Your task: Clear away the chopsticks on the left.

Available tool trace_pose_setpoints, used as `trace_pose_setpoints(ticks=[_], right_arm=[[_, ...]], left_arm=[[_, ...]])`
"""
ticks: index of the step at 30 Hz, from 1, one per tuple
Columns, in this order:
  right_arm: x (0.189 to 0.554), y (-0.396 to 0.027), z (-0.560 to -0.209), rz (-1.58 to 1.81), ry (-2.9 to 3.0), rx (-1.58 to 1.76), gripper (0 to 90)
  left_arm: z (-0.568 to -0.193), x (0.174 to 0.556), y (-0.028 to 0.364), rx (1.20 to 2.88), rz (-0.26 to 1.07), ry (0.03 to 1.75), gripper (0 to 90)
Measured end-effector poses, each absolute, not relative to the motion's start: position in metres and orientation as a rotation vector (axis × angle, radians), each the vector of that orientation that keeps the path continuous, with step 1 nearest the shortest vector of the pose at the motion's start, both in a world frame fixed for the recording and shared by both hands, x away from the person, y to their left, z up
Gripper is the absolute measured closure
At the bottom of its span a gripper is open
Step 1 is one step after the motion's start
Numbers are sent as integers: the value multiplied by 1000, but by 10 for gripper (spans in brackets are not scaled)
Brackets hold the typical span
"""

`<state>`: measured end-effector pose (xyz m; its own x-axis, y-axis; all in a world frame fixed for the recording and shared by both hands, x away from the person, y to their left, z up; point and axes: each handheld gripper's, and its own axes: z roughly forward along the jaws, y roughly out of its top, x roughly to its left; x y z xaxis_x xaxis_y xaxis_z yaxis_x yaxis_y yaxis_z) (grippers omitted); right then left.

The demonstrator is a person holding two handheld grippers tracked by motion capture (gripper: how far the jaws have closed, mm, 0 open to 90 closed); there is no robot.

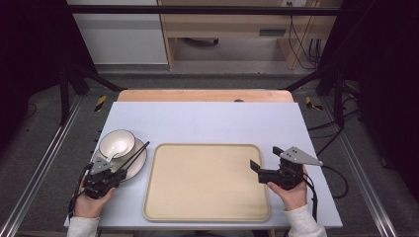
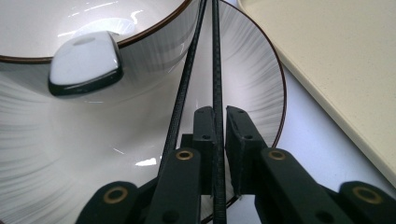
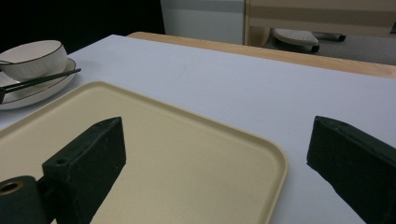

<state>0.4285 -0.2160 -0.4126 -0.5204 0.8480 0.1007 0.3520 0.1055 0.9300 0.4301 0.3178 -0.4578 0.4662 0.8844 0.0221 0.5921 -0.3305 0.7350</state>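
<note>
On the plate (image 2: 70,154), thin black chopsticks (image 2: 215,70)

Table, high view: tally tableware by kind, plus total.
Bowl: 1
Plate: 1
Spoon: 1
Chopsticks: 2
Tray: 1
Total: 6

— How did the left gripper (image 1: 120,171) sit?

— Low at the person's left, gripped in the left hand (image 1: 91,197), its 2 black jaws pinched nearly together.

— And the right gripper (image 1: 263,160)?

— Held in the right hand (image 1: 291,190), aimed toward the left, its 2 jaws spread wide apart, gripping nothing.
</note>
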Motion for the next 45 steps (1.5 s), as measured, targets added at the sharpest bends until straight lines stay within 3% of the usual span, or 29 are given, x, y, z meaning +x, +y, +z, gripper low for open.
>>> trace_pose_setpoints(ticks=[19,45], right_arm=[[428,-217,-412,1409,1923,1172,45],[426,-220,-409,1419,1905,1170,43]], left_arm=[[-442,418,307,1997,604,1226,855],[-427,394,255,1855,668,1256,855]])
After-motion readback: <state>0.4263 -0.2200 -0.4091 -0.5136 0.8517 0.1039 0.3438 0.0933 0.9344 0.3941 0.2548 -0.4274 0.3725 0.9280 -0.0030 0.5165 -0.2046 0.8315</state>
